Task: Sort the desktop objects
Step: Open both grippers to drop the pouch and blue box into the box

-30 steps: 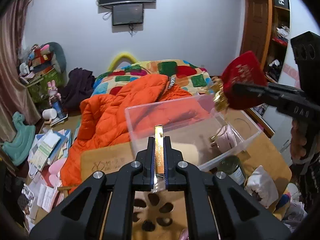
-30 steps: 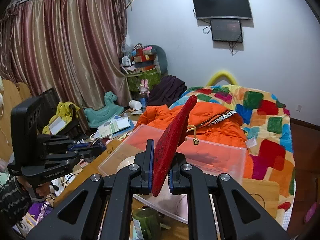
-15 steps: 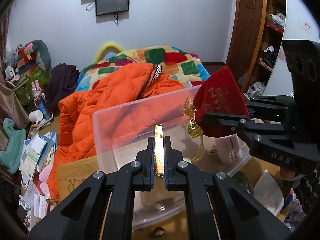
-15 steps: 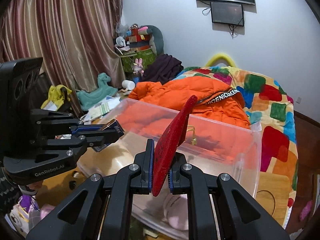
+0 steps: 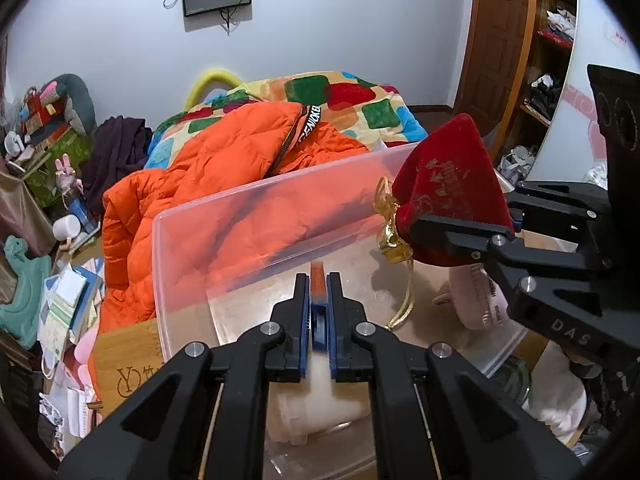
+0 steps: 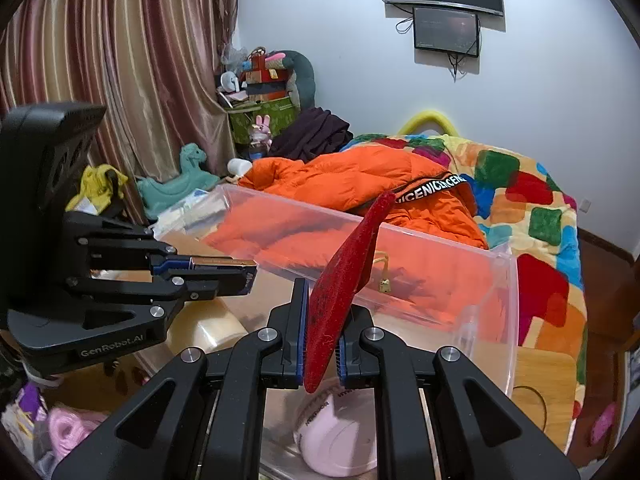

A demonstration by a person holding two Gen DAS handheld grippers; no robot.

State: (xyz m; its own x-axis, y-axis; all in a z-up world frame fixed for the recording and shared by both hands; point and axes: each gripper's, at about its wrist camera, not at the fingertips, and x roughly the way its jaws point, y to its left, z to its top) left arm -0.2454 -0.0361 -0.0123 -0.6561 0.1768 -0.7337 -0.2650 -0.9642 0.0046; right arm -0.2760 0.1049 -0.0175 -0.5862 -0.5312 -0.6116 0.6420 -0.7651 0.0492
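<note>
Over the clear plastic storage bin [image 5: 256, 216], left wrist view: left gripper [image 5: 319, 300] at 6 o'clock, jaws clamped narrow on a thin flat card pack [image 5: 317, 280], gold-orange edge showing. Right gripper [image 5: 460, 236] at 3 o'clock, pinching a red velvet drawstring pouch [image 5: 444, 184]; its gold cord [image 5: 394, 240] dangles into the bin. Pink item [image 5: 476, 300] on the bin floor at 4 o'clock. Orange puffer jacket [image 5: 208, 176] on the bed behind, 11 o'clock.

Right wrist view: right gripper [image 6: 320, 328] at 6 o'clock, jaws closed on the pouch [image 6: 348, 276], seen edge-on, tilted toward 1 o'clock above the bin [image 6: 514, 300]. Left gripper [image 6: 240, 276] at 9 o'clock, holding the card pack [image 6: 222, 262] level over the bin's left end. Tape roll [image 6: 208, 328] beneath it.
</note>
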